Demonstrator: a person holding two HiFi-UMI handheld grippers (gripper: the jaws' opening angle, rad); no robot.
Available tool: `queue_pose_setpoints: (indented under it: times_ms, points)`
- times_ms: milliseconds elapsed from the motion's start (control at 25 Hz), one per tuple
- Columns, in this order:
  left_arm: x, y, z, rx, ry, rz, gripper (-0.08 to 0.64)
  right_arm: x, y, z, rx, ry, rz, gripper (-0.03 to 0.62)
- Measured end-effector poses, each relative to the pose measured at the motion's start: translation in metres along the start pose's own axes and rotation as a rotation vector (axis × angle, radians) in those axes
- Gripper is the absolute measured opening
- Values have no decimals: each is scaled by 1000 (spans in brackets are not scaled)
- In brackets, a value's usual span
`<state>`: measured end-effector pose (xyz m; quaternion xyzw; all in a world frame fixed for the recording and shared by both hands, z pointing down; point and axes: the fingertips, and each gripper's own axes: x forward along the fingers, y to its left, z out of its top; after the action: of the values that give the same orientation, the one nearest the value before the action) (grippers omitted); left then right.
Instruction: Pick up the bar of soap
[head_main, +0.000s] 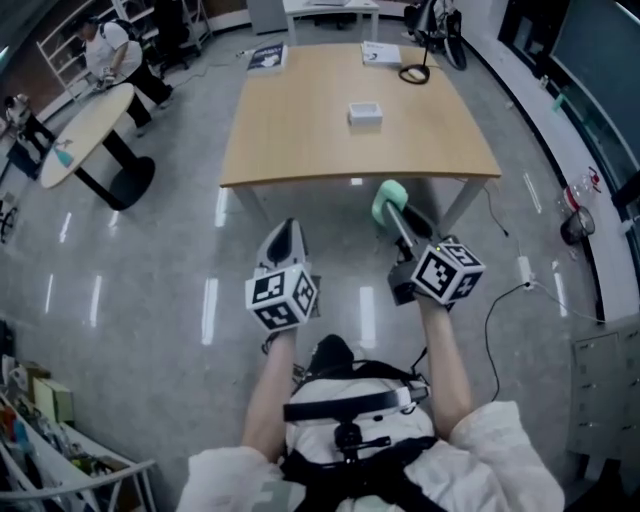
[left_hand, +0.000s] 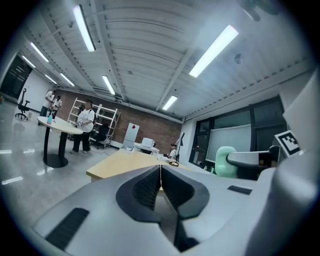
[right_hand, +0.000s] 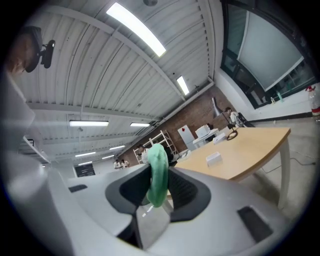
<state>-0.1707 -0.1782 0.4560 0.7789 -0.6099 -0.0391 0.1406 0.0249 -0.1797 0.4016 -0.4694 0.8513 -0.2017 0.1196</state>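
While the person stands on the floor short of the bench (head_main: 300, 140), the bar of soap (right_hand: 158, 160) is already clear of every surface. It is a pale green, rounded bar standing on edge between the jaws of the right tool (right_hand: 160, 172). The pick-up itself therefore reads as done. What remains, by judgement, is only to keep the grip firm while the bar is carried.

Right tool: the jaws stand partly apart, as wide as the bar is thick, and each ribbed pad presses one broad face. The bar's upper end rises above the jaw tips. In the head view it shows as a green lump at the tool's far end, in the air just near of the bench's near edge. That it is soap and not some other moulded piece cannot be confirmed at this sharpness.

Left tool (left_hand: 160, 175): the jaws are closed tip to tip with nothing between them; it touches nothing.

A small white box (head_main: 365, 113) sits near the middle of the bench, well apart from both tools.
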Motion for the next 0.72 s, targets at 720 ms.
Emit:
queue_pose_setpoints:
  times_ms: [720]
  points:
    - [-324,-91,-5,26,-27,-143,15,-272,191,-79,55,-51,-67,118]
